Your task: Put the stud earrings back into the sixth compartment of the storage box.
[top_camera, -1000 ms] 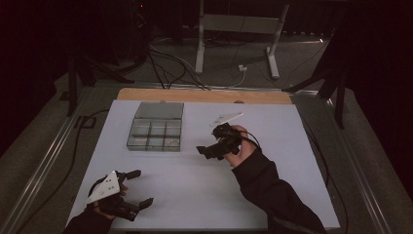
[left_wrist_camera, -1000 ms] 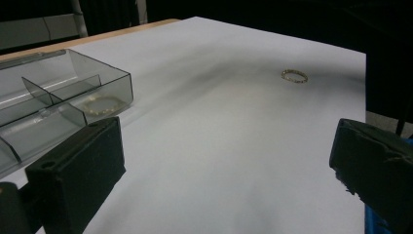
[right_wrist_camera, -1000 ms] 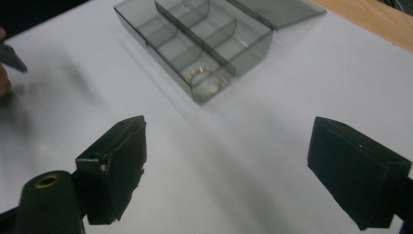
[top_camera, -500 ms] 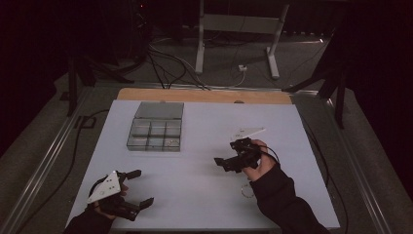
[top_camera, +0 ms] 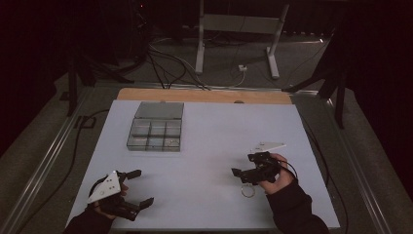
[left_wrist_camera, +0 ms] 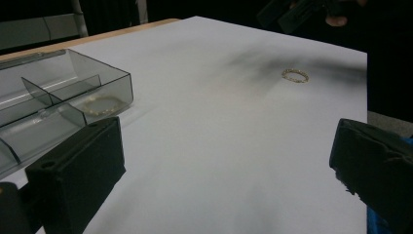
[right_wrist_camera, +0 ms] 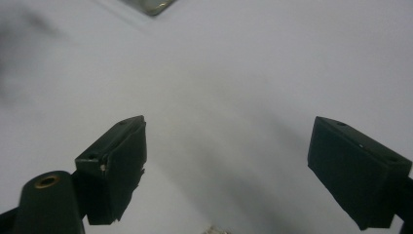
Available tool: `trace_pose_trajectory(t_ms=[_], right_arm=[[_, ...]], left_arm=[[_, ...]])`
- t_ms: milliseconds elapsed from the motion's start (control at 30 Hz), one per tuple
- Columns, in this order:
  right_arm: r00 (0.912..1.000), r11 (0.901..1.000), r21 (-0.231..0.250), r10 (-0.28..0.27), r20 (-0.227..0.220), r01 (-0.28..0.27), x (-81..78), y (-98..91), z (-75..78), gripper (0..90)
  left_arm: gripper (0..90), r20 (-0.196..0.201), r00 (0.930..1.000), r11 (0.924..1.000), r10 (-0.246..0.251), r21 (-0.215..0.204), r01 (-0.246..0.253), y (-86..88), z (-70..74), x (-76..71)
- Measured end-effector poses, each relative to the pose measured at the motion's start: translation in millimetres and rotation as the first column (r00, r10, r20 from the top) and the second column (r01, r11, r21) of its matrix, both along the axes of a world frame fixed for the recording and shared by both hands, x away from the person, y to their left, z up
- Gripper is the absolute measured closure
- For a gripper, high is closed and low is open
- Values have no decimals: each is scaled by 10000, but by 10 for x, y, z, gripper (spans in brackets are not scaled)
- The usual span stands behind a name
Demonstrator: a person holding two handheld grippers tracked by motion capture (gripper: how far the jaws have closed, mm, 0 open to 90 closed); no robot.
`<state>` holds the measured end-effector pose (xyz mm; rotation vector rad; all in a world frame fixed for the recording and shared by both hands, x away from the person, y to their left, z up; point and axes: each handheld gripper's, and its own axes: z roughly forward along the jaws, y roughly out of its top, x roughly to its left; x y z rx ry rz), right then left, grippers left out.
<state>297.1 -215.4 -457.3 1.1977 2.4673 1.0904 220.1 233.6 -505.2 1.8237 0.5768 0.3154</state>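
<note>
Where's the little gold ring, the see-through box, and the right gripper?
gold ring [top_camera: 248, 190], high view, on its band.
see-through box [top_camera: 155, 142], high view, on a divider.
right gripper [top_camera: 242, 174], high view, between its fingertips.

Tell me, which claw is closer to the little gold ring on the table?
Right. The right claw hangs open just above and beside the gold ring on the white table. The left claw, also open, sits far across at the near left corner.
</note>
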Motion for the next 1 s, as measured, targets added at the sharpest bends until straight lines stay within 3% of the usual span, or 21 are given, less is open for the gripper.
trace_pose_trajectory(t_ms=[67, 333, 567, 667, 1000], right_arm=[[9996, 9996, 189, -204, -214, 208, -26, -59, -27, 139], [9982, 9974, -612, -401, -447, 373, -192, -209, -209, 177], [9958, 9935, -903, -747, -520, 698, -333, -291, -318, 331], [9945, 9872, -1313, -962, -404, 901, -380, -295, -347, 421], [9933, 9818, -1718, -940, -669, 813, -413, -246, -458, 619]], left_arm=[[4, 3, 10000, 10000, 5, 1, -5, 0, 1, -3], [4, 31, 10000, 10000, 12, -26, -12, -7, 3, -1], [4, -33, 10000, 10000, 38, -28, -38, -6, 2, 0], [4, -16, 10000, 10000, 15, -19, -15, -8, 4, -2], [4, -29, 10000, 10000, 32, 19, -32, -12, 2, -3]])
